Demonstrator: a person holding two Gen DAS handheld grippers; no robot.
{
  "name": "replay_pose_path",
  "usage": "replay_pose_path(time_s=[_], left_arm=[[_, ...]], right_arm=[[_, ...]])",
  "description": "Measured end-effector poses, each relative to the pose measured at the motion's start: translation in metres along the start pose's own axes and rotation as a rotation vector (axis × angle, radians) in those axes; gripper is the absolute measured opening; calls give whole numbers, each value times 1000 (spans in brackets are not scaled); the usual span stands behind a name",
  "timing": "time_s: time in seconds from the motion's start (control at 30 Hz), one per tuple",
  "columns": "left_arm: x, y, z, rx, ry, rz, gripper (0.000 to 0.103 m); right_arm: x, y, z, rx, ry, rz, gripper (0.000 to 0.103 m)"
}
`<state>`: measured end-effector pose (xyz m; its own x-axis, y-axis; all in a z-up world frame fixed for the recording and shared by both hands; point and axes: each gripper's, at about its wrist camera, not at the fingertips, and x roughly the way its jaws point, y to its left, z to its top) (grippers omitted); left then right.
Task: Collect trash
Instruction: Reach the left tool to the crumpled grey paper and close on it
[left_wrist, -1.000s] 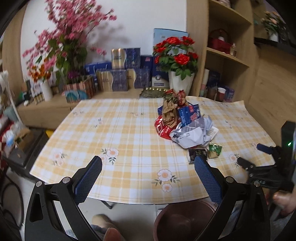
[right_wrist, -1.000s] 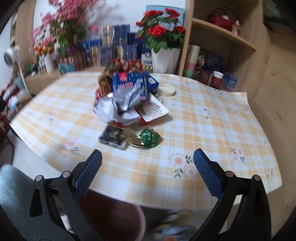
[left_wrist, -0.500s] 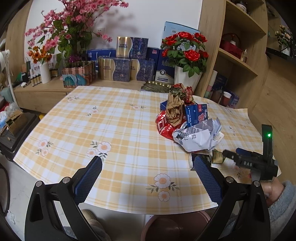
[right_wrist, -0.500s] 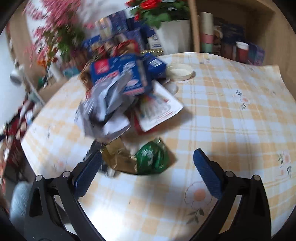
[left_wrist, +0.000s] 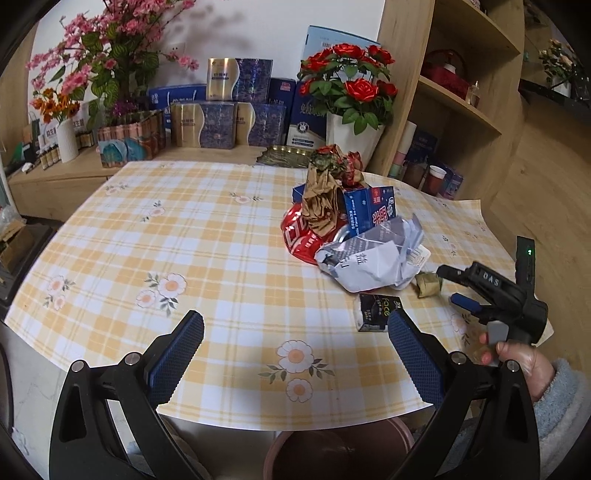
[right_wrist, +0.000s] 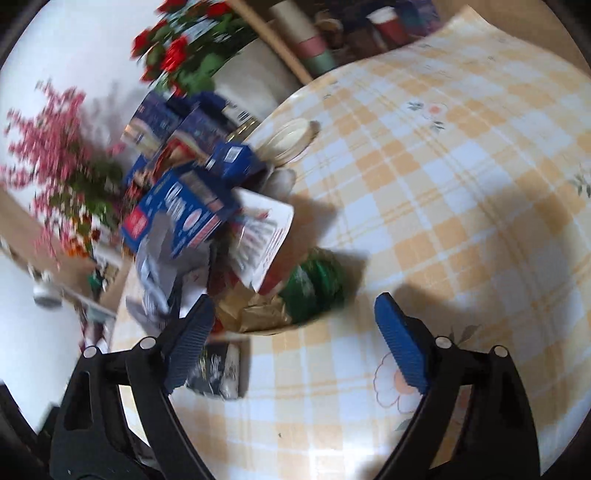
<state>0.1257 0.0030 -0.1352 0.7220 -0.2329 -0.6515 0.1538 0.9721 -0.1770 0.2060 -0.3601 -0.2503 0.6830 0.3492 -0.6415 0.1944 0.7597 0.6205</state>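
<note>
Left wrist view: your left gripper (left_wrist: 295, 354) hovers over a glossy yellow-checked tablecloth (left_wrist: 207, 251), ribbed blue pads spread wide, holding nothing. At two o'clock lies the trash heap (left_wrist: 354, 236): crumpled silver foil bag, brown paper, flattened red packet, blue carton. A small black box (left_wrist: 376, 312) marked "face" lies just beside your right pad. At three o'clock, your right gripper (left_wrist: 452, 286), stamped "DAS", has its jaws parted around a gold wrapper (left_wrist: 428, 285).

Right wrist view, blurred: pads wide apart, framing the crinkled gold wrapper (right_wrist: 255, 314) and a green foil wrapper (right_wrist: 314, 284) at twelve o'clock.
</note>
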Motion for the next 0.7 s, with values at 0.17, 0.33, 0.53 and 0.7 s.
replay_pose_path(time_s=[0.17, 0.33, 0.53, 0.7], left_arm=[[6, -3, 1, 6, 10, -2, 98], [25, -4, 5, -13, 43, -46, 98], [79, -24, 24, -23, 94, -165, 97], [125, -41, 36, -142, 153, -242, 97]], right_arm=[[4, -4, 3, 44, -13, 7, 85], [-2, -3, 3, 29, -36, 13, 84], [-8, -12, 0, 26, -26, -12, 82], [-18, -21, 1, 21, -42, -37, 82]])
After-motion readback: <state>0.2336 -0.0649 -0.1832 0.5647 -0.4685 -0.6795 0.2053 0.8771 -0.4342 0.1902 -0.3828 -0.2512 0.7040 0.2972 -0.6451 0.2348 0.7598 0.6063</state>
